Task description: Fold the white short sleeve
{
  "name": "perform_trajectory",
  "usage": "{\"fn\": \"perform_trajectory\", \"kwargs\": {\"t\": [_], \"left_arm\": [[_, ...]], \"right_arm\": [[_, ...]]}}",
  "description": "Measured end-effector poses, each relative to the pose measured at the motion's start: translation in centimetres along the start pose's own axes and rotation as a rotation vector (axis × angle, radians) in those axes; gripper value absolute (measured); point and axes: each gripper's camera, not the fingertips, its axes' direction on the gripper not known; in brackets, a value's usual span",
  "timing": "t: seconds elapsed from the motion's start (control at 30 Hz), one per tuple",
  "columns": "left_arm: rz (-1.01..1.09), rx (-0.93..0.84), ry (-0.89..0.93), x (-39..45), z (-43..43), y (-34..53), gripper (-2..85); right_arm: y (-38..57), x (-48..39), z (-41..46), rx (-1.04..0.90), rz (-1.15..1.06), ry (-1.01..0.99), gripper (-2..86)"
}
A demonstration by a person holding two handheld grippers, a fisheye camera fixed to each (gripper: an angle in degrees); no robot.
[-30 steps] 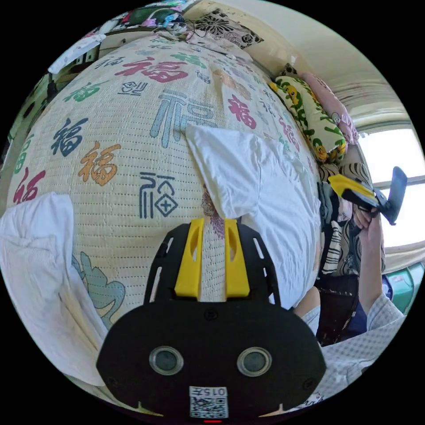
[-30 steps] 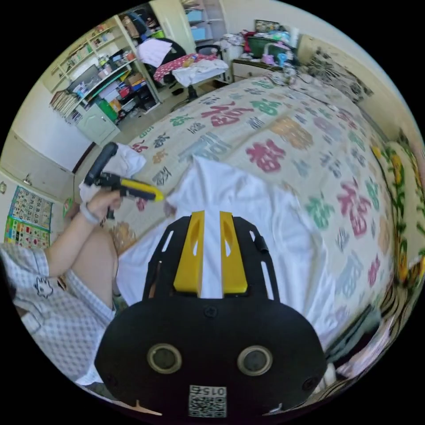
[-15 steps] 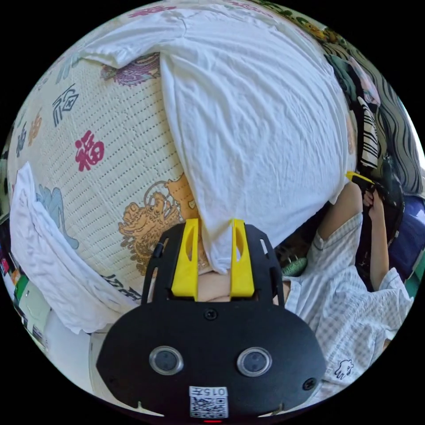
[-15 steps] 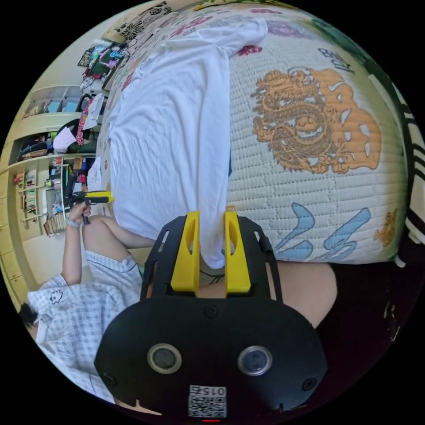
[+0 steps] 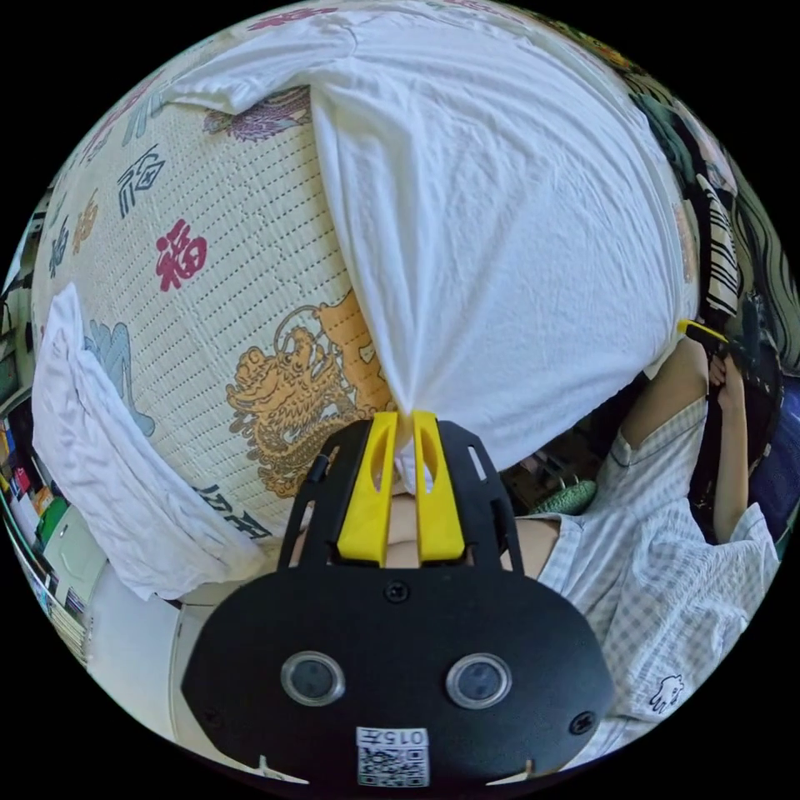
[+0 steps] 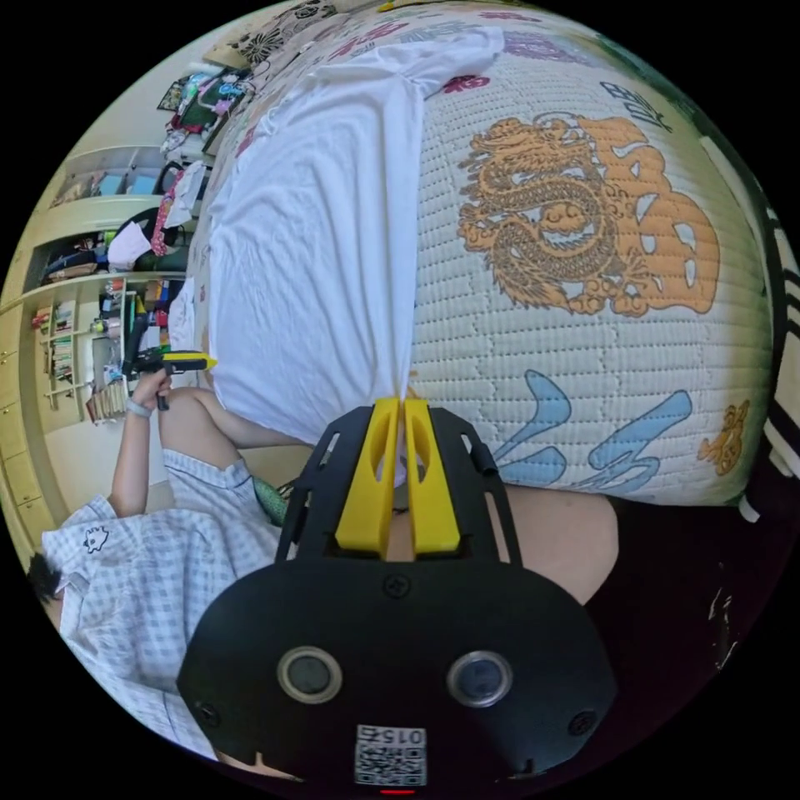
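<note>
On a bed covered by a cream quilted mat (image 5: 250, 275), the white short sleeve shirt (image 5: 500, 233) is spread flat, its hem toward the bed's near edge and its sleeves at the far end. In the left gripper view, one hem corner of the shirt is pinched between the pressed-together yellow jaws of the left gripper (image 5: 403, 421), and the cloth is drawn into a taut point with creases fanning out from it. In the right gripper view, the other hem corner of the shirt (image 6: 317, 233) is clamped in the same way by the right gripper (image 6: 403, 408), whose jaws are closed on the gathered fabric.

Each gripper is also seen from the other side: the right gripper (image 5: 704, 332) is seen at the shirt's far hem corner in the left gripper view, held by a hand (image 5: 733, 371), and the left gripper (image 6: 187, 361) is seen in the right gripper view, held by a hand (image 6: 150, 385).

The mat is printed with coloured characters and an orange dragon (image 6: 583, 217), which lies just beside the shirt. A second white garment (image 5: 108, 467) is draped over the bed's edge, apart from the shirt. A person in a checked top (image 6: 158, 558) is seated at the bed's edge. Shelves (image 6: 75, 350) crowded with items stand against the wall.
</note>
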Motion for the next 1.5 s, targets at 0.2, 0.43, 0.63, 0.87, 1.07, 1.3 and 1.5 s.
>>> {"fn": "perform_trajectory", "kwargs": {"t": [0.2, 0.43, 0.63, 0.87, 1.07, 1.3, 1.5], "left_arm": [[-0.089, 0.054, -0.087, 0.5, 1.3, 1.5, 6.9], [-0.069, 0.395, -0.077, 7.1, 2.3, 4.7, 0.5], [-0.060, 0.407, -0.053, 12.2, 9.7, 2.3, -0.8], [0.056, 0.254, -0.237, 16.2, 15.8, -1.6, -0.8], [0.146, 0.225, -0.300, 17.2, 18.2, -3.5, -0.8], [0.056, 0.246, -0.108, 14.2, 19.6, -5.1, -0.7], [-0.020, 0.224, 0.035, 11.6, 19.8, -6.1, -0.7]], "right_arm": [[3.9, -1.0, -3.8, 0.142, 0.011, 0.043, 0.0], [7.5, -10.4, -4.1, 0.308, -0.122, 0.332, -0.4], [6.4, -14.7, 1.6, 0.230, -0.133, 0.310, -0.5], [6.4, -14.1, 4.3, 0.175, -0.027, 0.312, -0.5], [7.1, -14.6, 4.1, 0.155, -0.072, 0.361, -0.5], [8.9, -13.3, 3.9, 0.229, -0.058, 0.330, -0.7], [10.9, -10.8, 2.5, 0.261, -0.110, 0.223, -0.8]]}}
